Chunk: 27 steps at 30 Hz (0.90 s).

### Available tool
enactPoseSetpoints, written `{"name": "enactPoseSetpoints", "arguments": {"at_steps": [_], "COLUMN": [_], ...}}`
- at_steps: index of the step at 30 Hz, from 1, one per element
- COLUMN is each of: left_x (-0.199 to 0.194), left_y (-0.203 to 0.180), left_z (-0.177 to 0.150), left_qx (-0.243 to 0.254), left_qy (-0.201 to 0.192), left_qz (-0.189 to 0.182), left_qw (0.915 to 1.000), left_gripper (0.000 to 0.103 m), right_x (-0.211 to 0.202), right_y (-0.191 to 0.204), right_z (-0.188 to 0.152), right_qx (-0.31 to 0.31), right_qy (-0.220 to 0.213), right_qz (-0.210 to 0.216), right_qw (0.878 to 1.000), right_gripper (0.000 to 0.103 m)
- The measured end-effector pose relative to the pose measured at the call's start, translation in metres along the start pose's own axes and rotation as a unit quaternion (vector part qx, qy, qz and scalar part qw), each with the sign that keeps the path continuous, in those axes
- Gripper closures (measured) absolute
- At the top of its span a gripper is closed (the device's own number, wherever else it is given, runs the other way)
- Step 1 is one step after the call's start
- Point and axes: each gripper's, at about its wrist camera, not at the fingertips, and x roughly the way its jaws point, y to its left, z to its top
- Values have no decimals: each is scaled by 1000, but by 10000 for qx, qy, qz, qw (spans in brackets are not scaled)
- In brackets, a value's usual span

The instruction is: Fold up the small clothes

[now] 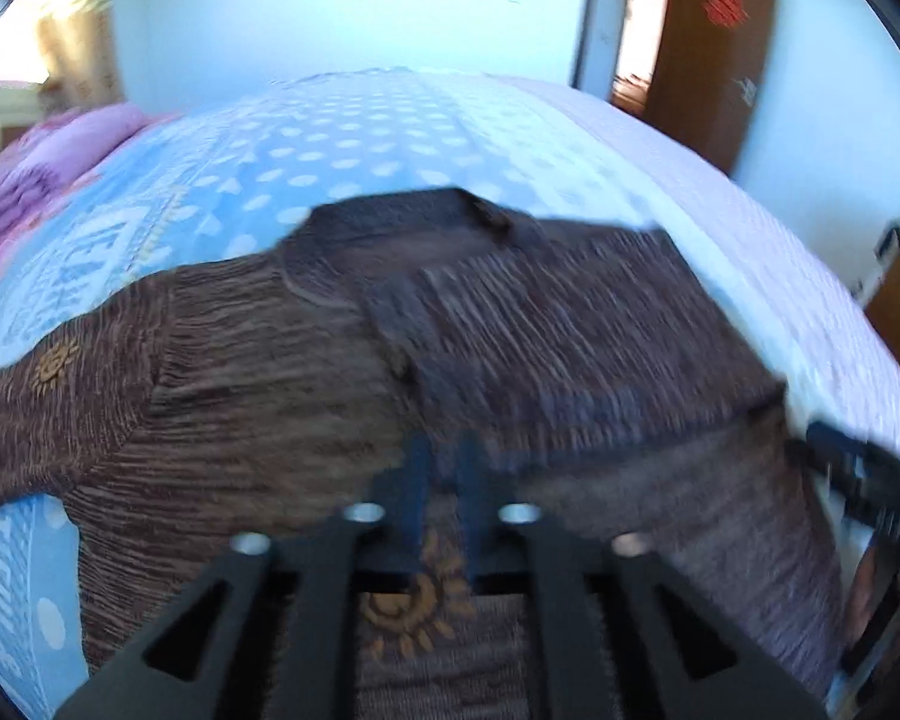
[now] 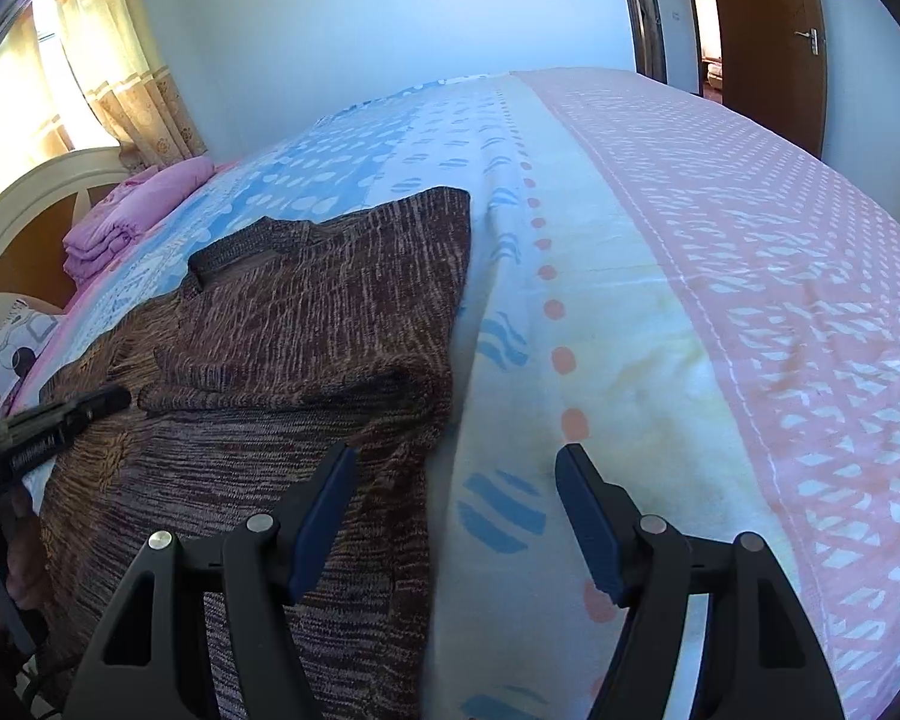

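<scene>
Pinching the brown knitted sweater (image 1: 282,372) on the patterned bed (image 2: 660,300), left gripper (image 1: 444,474) jaws nearly closed; right gripper (image 2: 456,516) jaws gape wide beside its edge.

left wrist view low over the brown sweater (image 1: 258,372), right wrist view beside it, both facing the bed's (image 2: 660,312) far wall, sharing the sweater
</scene>
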Motion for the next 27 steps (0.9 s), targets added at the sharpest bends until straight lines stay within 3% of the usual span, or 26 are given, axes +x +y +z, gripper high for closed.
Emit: {"name": "enactPoseSetpoints", "arguments": {"at_steps": [1, 3, 5, 9, 11, 12, 20, 23, 27], "left_x": [1, 3, 10, 32, 33, 31, 4, 9, 6], "left_y": [1, -1, -7, -14, -16, -17, -17, -14, 6], "left_z": [4, 9, 12, 9, 3, 1, -21, -19, 3], "left_qx": [-91, -86, 44, 143, 187, 252, 446, 524, 167], "left_qy": [-28, -139, -106, 337, 293, 245, 262, 286, 86], "left_qz": [-15, 115, 91, 81, 125, 142, -13, 296, 411], "left_qw": [10000, 9998, 9999, 9993, 9993, 9993, 9987, 9978, 9990], "left_gripper": [47, 42, 46, 73, 76, 90, 93, 90, 54], "right_x": [0, -1, -1, 1, 1, 0, 0, 0, -1], "right_y": [2, 6, 8, 6, 6, 5, 4, 5, 5], "right_z": [-1, -2, -3, -4, -3, -3, -4, -4, -4], "right_qx": [-38, -99, -124, -99, -92, -89, -58, -76, -55], "right_qy": [-1, -11, -22, 8, 1, -1, -20, -22, -28], "right_qz": [6, 0, -10, -11, -9, -10, -27, -58, -72], "right_qw": [10000, 9999, 9999, 9999, 10000, 10000, 10000, 10000, 10000], "right_gripper": [33, 33, 33, 33, 33, 33, 33, 33, 33]}}
